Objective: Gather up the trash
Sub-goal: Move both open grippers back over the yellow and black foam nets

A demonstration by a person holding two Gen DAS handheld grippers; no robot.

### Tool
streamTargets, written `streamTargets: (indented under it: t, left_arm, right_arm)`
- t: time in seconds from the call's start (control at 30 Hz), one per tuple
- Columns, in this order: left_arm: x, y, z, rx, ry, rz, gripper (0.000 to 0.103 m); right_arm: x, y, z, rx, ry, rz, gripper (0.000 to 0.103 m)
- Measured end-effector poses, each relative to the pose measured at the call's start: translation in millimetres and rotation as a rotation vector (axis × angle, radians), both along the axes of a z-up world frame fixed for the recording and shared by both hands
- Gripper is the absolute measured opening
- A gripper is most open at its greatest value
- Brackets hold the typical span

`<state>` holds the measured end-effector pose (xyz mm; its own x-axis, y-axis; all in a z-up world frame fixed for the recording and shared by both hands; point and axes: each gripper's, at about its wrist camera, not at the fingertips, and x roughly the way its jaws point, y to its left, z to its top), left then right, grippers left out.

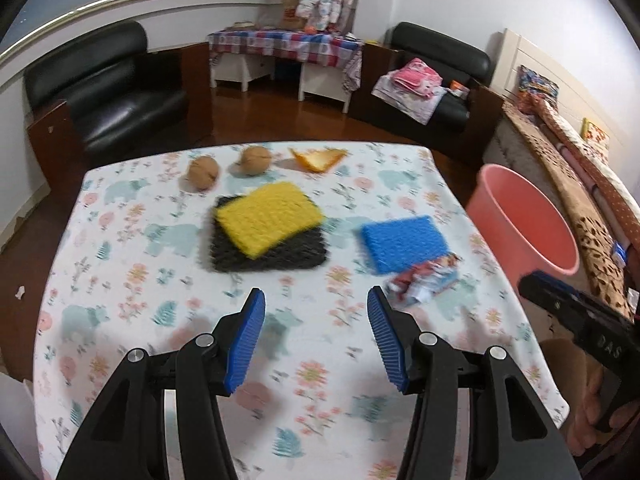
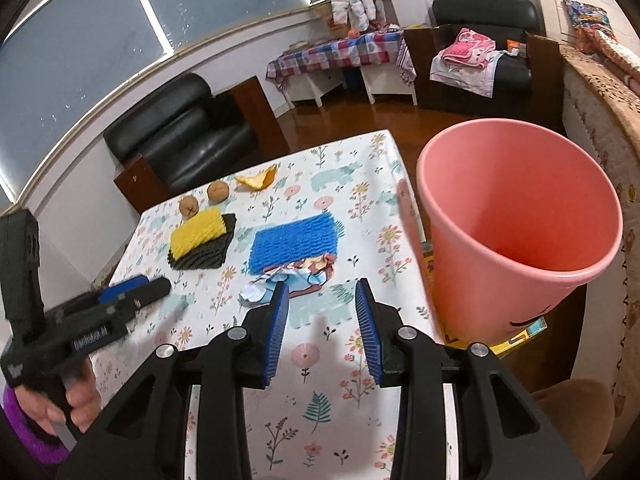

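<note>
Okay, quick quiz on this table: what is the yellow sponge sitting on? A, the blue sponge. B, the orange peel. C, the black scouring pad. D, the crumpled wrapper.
C: the yellow sponge lies on top of the black scouring pad, whose dark edges show beneath it, while the blue sponge lies apart to one side with the crumpled wrapper at its near edge, and the orange peel sits at the far edge of the table.

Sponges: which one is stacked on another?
The yellow sponge. It lies skewed on top of the black sponge, while the blue sponge sits apart on the tablecloth, with only a crumpled wrapper at its near edge.
</note>
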<state>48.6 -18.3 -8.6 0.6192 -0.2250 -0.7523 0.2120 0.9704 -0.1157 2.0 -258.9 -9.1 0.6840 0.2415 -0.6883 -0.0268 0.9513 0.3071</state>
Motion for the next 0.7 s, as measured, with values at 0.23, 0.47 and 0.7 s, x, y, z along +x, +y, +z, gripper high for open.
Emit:
streamTargets:
  t: [0.23, 0.47, 0.7]
  left_arm:
    - [38.6, 18.6, 5.5, 0.014, -0.022, 0.008, 0.053]
    - [79.7, 15.3, -6.3, 0.050, -0.020, 0.003, 0.053]
    - [96.8, 18.3, -26.6, 0.078, -0.019, -0.003, 0.053]
  right_arm:
    - [4.8, 5.7, -6.9, -0.007, 0.020, 0.016, 0.035]
    - [10.8, 7.3, -11.0, -0.001, 0.028, 0.021, 0.035]
    - [15.4, 12.1, -17.4, -0.021, 0.051, 0.023, 0.035]
